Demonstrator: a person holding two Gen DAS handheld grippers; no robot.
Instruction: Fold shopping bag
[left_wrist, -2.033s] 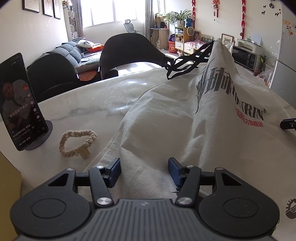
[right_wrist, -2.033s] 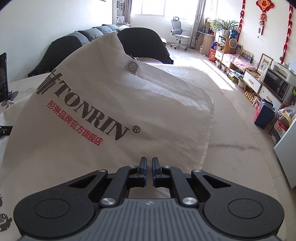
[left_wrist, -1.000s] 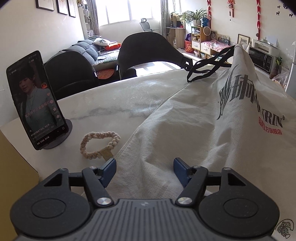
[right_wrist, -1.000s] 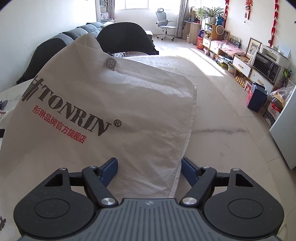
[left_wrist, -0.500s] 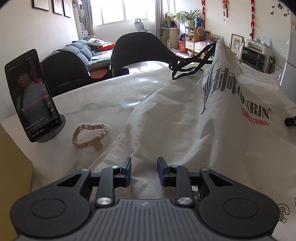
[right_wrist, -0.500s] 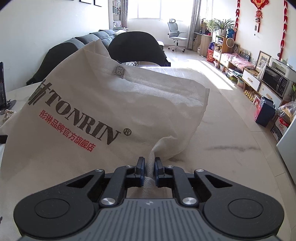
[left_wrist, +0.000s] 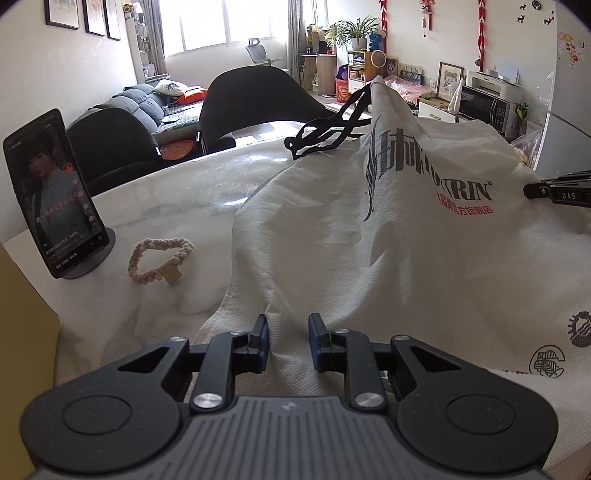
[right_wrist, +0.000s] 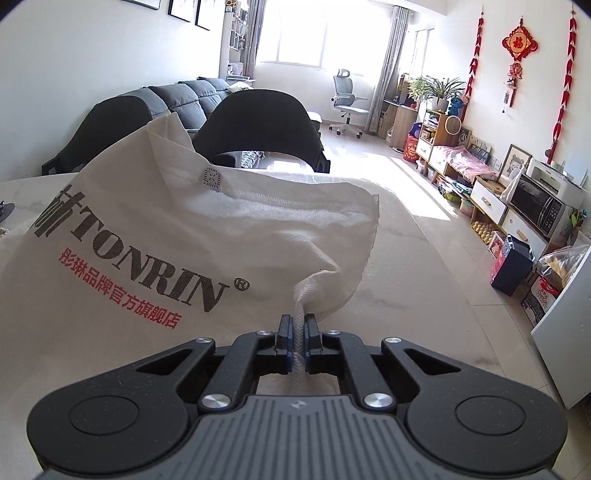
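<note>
A white non-woven shopping bag (left_wrist: 406, 236) printed "TONRIN" lies bunched on a pale marble table (left_wrist: 177, 206), its black handles (left_wrist: 325, 133) draped at the far end. My left gripper (left_wrist: 287, 341) sits at the bag's near edge with its jaws part-open around a raised fold of fabric, not pinching it. In the right wrist view the bag (right_wrist: 177, 236) is pulled up, and my right gripper (right_wrist: 296, 339) is shut on a bunched corner of it. The right gripper's tip (left_wrist: 554, 194) also shows at the right of the left wrist view.
A phone (left_wrist: 51, 192) stands on a round stand at the table's left. A braided rope ring (left_wrist: 160, 254) lies beside the bag. Black chairs (left_wrist: 258, 99) stand behind the table. Bare marble (right_wrist: 424, 295) lies right of the bag.
My right gripper opened, then shut on the bag's corner and lifted it. My left gripper's jaws narrowed around the near fold and have since widened slightly.
</note>
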